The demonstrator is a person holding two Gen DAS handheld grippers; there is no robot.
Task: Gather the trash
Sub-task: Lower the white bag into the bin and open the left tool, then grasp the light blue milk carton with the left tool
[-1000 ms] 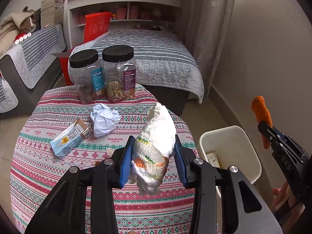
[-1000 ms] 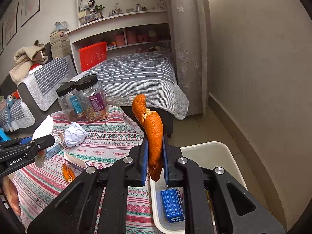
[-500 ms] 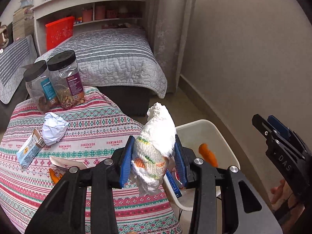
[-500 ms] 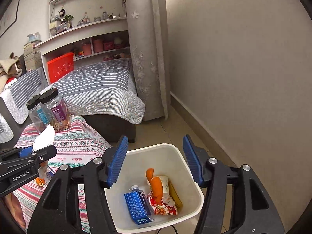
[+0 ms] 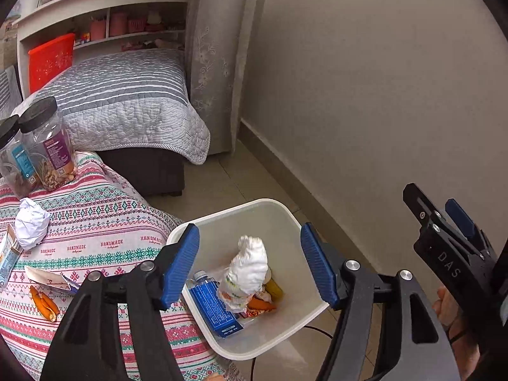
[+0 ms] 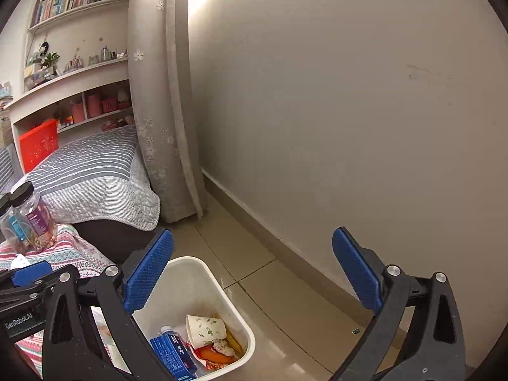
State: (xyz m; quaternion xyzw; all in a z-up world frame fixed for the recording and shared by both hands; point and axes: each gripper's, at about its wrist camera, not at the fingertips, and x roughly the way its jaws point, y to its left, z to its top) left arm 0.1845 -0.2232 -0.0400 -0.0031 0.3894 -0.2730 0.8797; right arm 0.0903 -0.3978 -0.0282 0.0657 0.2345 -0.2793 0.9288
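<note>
Bedroom corner w/ tiled floor – white bin (image 5: 287,219) stands beside the cloth-covered surface (image 5: 95,222). Left gripper (image 5: 249,263) above the bin, jaws just opened, nothing pressed between them; crumpled white wrapper (image 5: 249,265) is at the bin's mouth, over a blue carton (image 5: 212,308) and orange peel (image 5: 262,304). Right gripper (image 6: 252,273) – jaws just opened wide, empty, over the bin's far edge and floor. Remaining on the surface: paper ball (image 5: 31,227), small box (image 5: 8,254), peel pieces (image 5: 44,303), two jars (image 5: 41,146).
</note>
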